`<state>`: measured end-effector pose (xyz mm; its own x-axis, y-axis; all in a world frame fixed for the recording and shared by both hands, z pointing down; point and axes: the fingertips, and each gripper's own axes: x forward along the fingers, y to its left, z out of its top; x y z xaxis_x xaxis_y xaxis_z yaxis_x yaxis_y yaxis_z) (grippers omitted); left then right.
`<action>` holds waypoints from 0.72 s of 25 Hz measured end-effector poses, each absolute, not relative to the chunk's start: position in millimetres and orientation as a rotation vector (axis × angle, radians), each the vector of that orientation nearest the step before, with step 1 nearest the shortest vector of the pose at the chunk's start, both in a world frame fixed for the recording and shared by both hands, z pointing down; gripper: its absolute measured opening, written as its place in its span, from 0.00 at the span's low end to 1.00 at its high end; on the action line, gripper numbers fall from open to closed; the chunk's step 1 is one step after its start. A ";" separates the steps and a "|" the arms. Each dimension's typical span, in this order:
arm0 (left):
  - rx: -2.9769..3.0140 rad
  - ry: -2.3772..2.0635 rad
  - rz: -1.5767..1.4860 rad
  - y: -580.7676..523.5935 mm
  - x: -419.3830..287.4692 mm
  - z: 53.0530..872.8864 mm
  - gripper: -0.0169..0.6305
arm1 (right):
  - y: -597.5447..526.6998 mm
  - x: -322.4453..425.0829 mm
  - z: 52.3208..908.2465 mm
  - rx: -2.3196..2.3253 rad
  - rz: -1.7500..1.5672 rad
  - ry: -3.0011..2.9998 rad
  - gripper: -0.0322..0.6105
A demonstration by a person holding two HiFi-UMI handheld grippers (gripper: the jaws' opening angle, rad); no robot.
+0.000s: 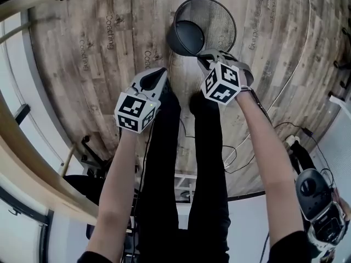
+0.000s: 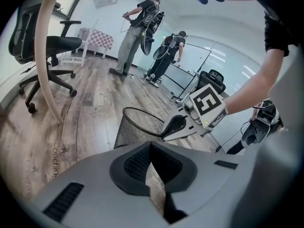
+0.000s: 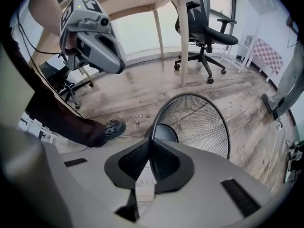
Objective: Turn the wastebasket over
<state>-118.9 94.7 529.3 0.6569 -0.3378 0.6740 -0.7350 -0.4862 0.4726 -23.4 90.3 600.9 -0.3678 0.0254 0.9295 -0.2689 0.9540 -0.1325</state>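
A black wire-mesh wastebasket (image 1: 215, 18) stands on the wood floor with its mouth up and its solid bottom showing inside. My right gripper (image 1: 206, 57) is at the near edge of its rim. In the right gripper view the jaws (image 3: 150, 140) are shut, and the thin rim of the wastebasket (image 3: 202, 122) runs straight into their tips. My left gripper (image 1: 160, 74) hangs in the air to the left of the basket, apart from it. Its jaws (image 2: 151, 145) are shut with nothing between them. The left gripper view shows the wastebasket (image 2: 133, 133) with the right gripper (image 2: 167, 129) at its rim.
My legs and shoes (image 1: 167, 106) stand just in front of the basket. Cables (image 1: 241, 152) trail on the floor at the right. An office chair (image 3: 204, 32) and a wooden desk leg (image 3: 180, 37) are behind the basket. Two people (image 2: 142, 32) stand far off.
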 end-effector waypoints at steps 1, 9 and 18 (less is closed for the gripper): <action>2.097 -0.827 0.658 96.2 -118.4 530.2 0.05 | 95.7 -23.1 602.2 0.180 0.284 -1.922 0.12; 2.076 -0.826 0.711 106.5 -111.5 547.6 0.05 | 152.1 -20.2 622.6 0.052 0.029 -1.839 0.12; 2.091 -0.773 0.790 120.3 -100.1 558.9 0.05 | 184.3 -21.0 638.1 0.031 0.018 -1.832 0.12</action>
